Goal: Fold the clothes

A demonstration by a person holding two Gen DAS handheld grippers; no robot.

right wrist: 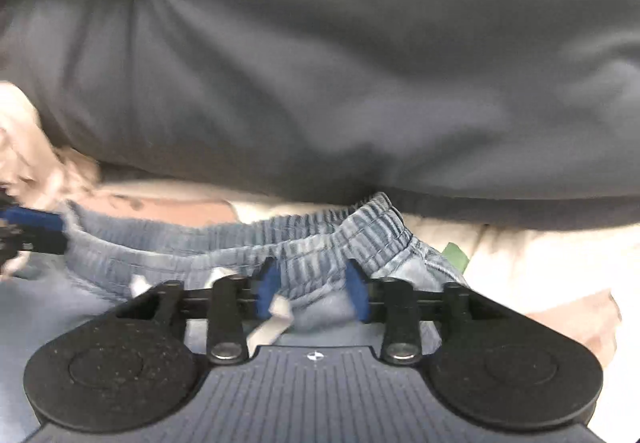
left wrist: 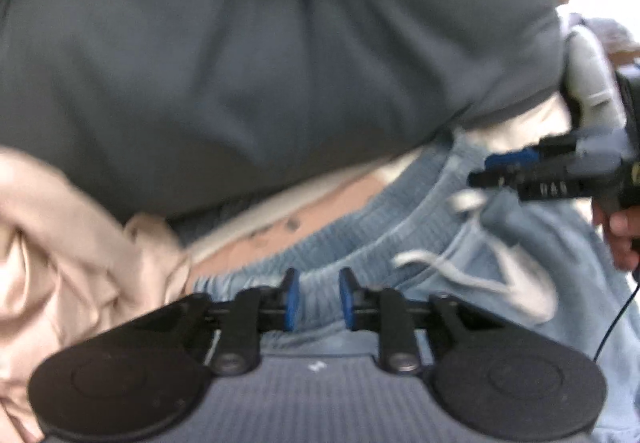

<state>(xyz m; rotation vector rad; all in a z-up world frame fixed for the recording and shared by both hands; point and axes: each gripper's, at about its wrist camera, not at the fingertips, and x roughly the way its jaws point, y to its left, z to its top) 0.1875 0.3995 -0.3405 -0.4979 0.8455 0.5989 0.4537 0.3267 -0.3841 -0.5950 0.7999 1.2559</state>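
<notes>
In the left wrist view, the left gripper [left wrist: 319,299] stood at lower centre, its pads apart over the elastic waistband of the blue shorts [left wrist: 400,243], not pinching it; a beige garment [left wrist: 68,243] lay bunched at left. In the right wrist view, the right gripper [right wrist: 314,293] likewise straddled the waistband, pads parted, probably placed to pinch that edge for a fold

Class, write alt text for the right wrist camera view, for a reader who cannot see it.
The right gripper hangs with jaws apart over the gathered waistband of light blue shorts, a white drawstring beside its left pad. A person's dark grey top fills the upper picture.
</notes>
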